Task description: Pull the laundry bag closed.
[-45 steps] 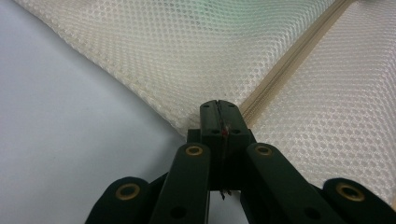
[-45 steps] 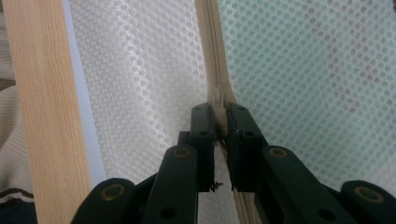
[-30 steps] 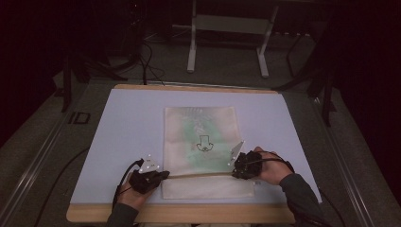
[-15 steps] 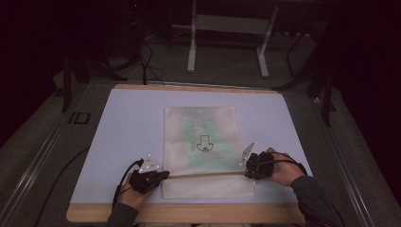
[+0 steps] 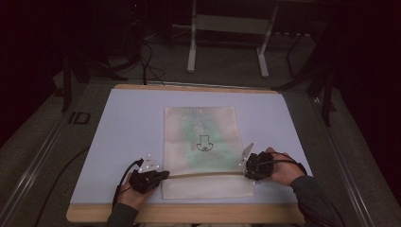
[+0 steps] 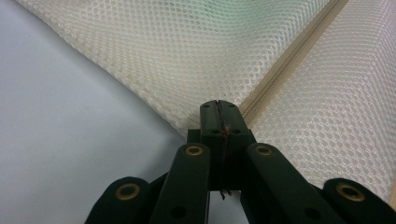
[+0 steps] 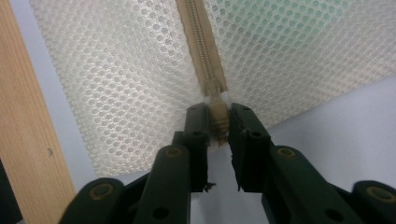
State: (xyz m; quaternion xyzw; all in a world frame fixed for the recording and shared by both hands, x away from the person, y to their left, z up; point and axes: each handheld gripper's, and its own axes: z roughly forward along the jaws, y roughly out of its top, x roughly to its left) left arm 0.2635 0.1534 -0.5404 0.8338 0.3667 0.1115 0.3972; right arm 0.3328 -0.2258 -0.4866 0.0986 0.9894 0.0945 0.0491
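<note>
High view: mesh bag lies flat mid-mat, green patch and a dark arrow mark showing through it. Zipper runs across the bag's near end, between the two grippers. Left gripper sits at the bag's left edge, right gripper at its right edge, each in a hand coming up from the bottom. Left gripper view: jaws pressed together, pinching the bag's edge right where the zipper ends. Right gripper view: jaws have just been opening, now a narrow gap, the zipper pull sitting between them with pads not pressing it; zipper runs away up the bag. Wooden table edge at left.
</note>
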